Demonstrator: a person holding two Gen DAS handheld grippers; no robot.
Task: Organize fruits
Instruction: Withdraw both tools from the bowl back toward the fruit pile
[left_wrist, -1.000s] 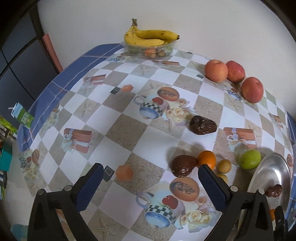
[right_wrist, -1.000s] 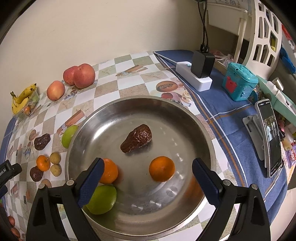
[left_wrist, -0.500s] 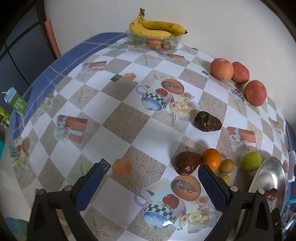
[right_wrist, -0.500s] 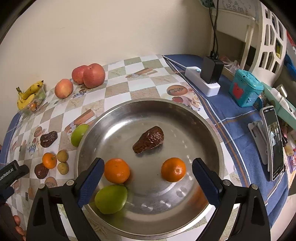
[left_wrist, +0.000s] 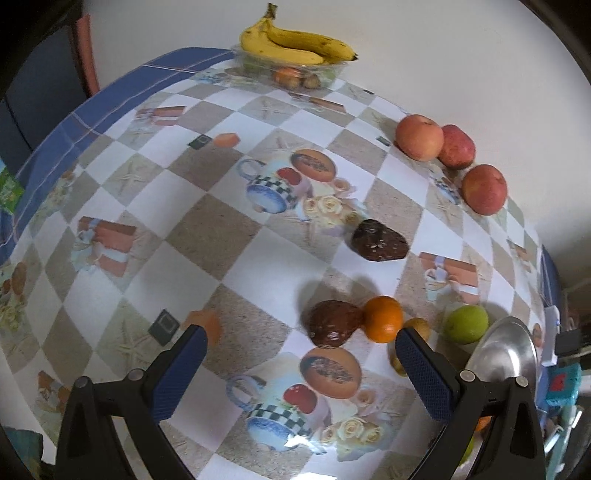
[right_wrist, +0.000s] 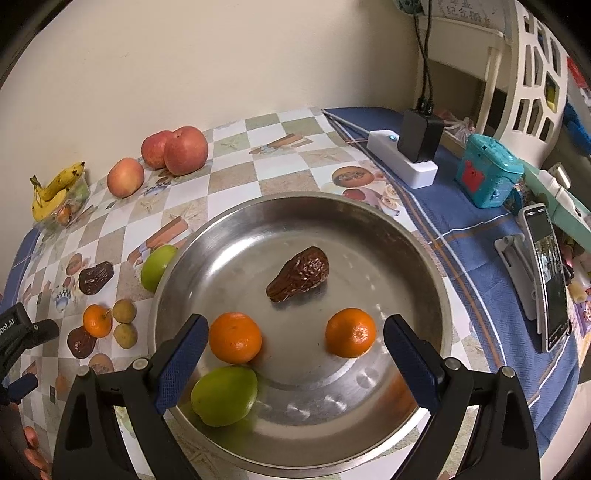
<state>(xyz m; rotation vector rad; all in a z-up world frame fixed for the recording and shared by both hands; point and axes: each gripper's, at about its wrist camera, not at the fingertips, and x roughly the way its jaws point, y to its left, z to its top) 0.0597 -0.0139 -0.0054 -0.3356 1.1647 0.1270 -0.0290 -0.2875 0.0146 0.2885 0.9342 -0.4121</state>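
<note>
A steel plate (right_wrist: 388, 221) holds two oranges (right_wrist: 235, 336), a green fruit (right_wrist: 224, 395) and a dark wrinkled fruit (right_wrist: 300, 273). My right gripper (right_wrist: 295, 362) is open and empty above the plate's near side. On the table lie a dark fruit (left_wrist: 332, 323) touching an orange (left_wrist: 383, 318), another dark fruit (left_wrist: 378, 240), small brown fruits (left_wrist: 415, 326), a green fruit (left_wrist: 466, 324) by the plate (left_wrist: 506, 354), and three apples (left_wrist: 419, 137). My left gripper (left_wrist: 301, 363) is open and empty, just short of the near dark fruit.
Bananas (left_wrist: 295, 42) rest on a clear container at the table's far edge. To the plate's right stand a power strip with a charger (right_wrist: 406, 155), a teal box (right_wrist: 487, 173) and a phone on a stand (right_wrist: 546, 273). The wall runs behind the apples.
My left gripper has moved forward and lower toward the dark fruit and orange. My right gripper has drawn back and up from the plate. Both stay open.
</note>
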